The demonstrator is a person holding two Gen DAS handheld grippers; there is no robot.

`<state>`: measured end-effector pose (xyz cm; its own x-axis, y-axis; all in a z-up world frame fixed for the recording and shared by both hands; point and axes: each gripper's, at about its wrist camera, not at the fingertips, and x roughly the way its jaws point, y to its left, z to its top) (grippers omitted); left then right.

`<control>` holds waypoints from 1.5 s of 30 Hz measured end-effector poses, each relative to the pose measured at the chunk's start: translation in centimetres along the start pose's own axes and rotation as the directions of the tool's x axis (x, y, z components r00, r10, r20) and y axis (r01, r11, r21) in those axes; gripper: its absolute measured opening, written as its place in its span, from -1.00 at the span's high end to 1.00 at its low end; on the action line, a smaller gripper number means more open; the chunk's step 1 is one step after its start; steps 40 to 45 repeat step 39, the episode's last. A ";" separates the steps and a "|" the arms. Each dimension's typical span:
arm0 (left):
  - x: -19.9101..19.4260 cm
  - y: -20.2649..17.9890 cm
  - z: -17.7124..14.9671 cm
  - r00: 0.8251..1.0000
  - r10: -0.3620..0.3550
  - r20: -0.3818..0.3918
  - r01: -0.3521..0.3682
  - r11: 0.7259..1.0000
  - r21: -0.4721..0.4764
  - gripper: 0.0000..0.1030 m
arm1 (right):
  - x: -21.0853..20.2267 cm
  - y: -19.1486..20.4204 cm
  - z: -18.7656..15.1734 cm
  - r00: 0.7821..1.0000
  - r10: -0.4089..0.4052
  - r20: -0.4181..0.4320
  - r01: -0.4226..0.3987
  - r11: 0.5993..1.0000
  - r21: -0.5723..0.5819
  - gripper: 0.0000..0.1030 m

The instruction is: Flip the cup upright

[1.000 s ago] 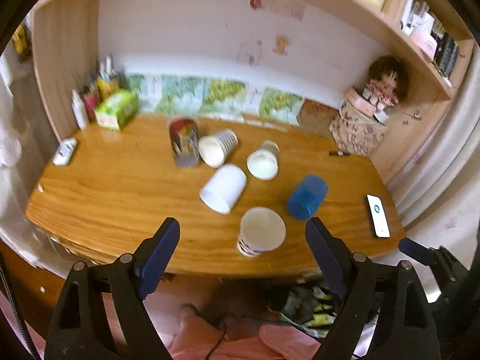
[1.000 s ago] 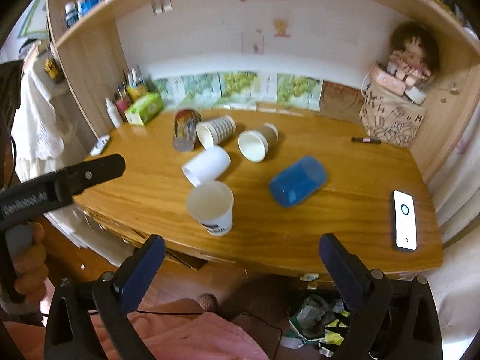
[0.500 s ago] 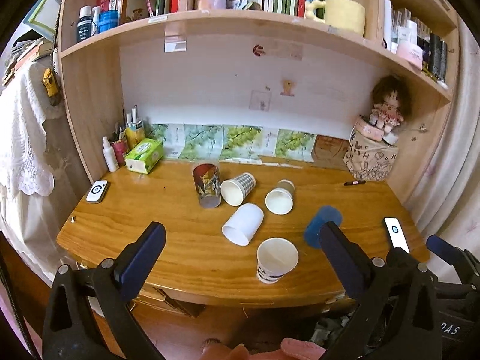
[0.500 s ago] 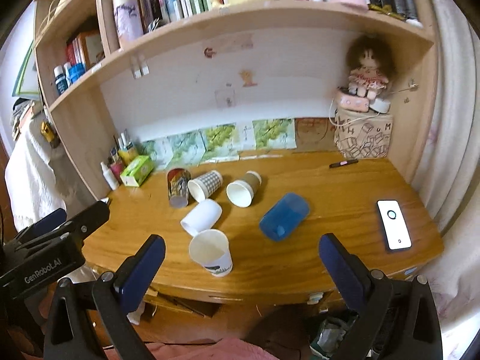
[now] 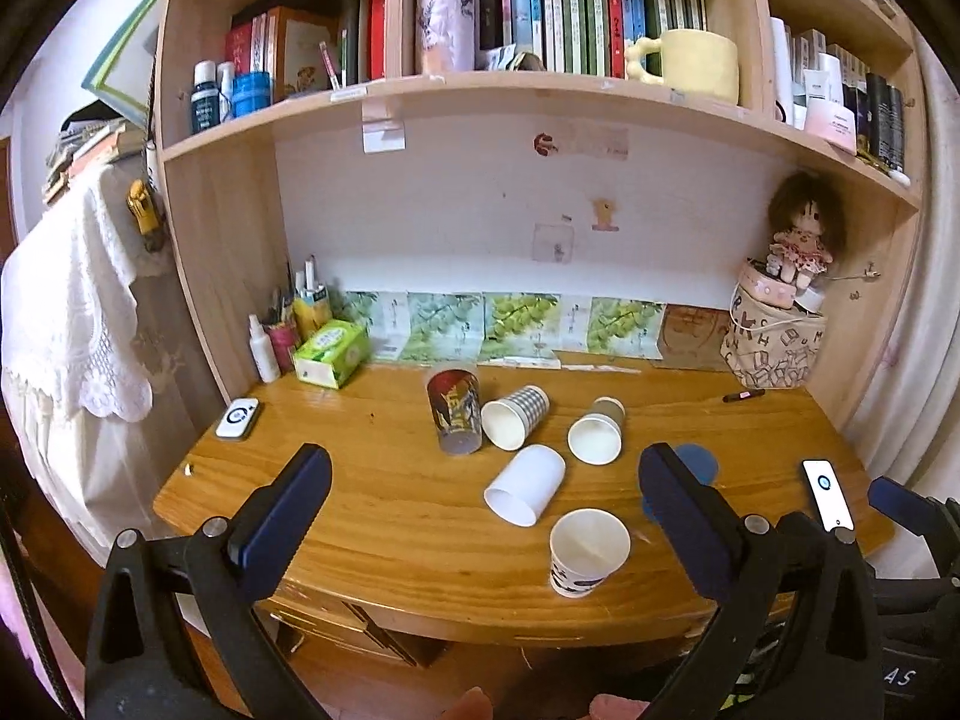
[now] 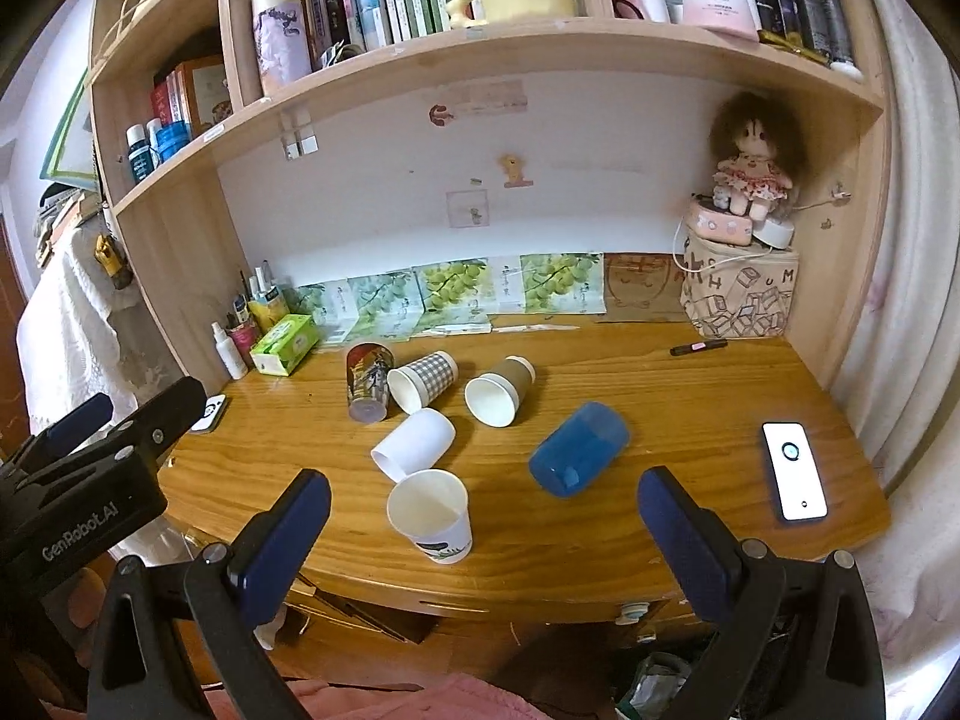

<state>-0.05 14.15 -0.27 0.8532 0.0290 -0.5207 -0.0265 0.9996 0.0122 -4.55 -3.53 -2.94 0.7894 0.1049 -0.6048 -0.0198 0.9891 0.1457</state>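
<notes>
Here, both the left gripper [image 5: 480,507] and the right gripper [image 6: 483,531] hang wide apart and empty off the counter's [image 6: 690,396] front edge. Beyond the upright white paper cup [image 6: 429,515], the blue cup [image 6: 579,449] lies on its side, well apart from either gripper.

left tongs [image 5: 480,498] | black frame, blue pads, silver screws, "GenRobot.AI" marking

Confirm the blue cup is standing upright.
No, the blue cup lies on its side on the desk, its base toward the camera.
</notes>
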 end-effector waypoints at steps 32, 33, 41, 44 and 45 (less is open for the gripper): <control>0.3 -0.5 0.1 1.000 0.000 -0.015 0.000 1.000 0.013 -0.99 | 0.2 0.2 -0.1 1.000 0.025 -0.010 -0.025 1.000 -0.009 -0.99; 0.3 -0.5 0.1 1.000 -0.001 -0.015 0.001 1.000 0.012 -0.99 | 0.2 0.3 -0.2 1.000 0.025 -0.011 -0.025 1.000 -0.009 -0.99; 0.5 -0.6 0.1 1.000 -0.004 -0.021 0.004 1.000 0.015 -0.99 | 0.4 0.2 -0.1 1.000 0.027 -0.016 -0.027 1.000 -0.007 -0.99; 0.5 -0.6 0.1 1.000 -0.004 -0.021 0.004 1.000 0.015 -0.99 | 0.4 0.2 -0.1 1.000 0.027 -0.016 -0.027 1.000 -0.007 -0.99; 0.5 -0.6 0.1 1.000 -0.004 -0.021 0.004 1.000 0.015 -0.99 | 0.4 0.2 -0.1 1.000 0.027 -0.016 -0.027 1.000 -0.007 -0.99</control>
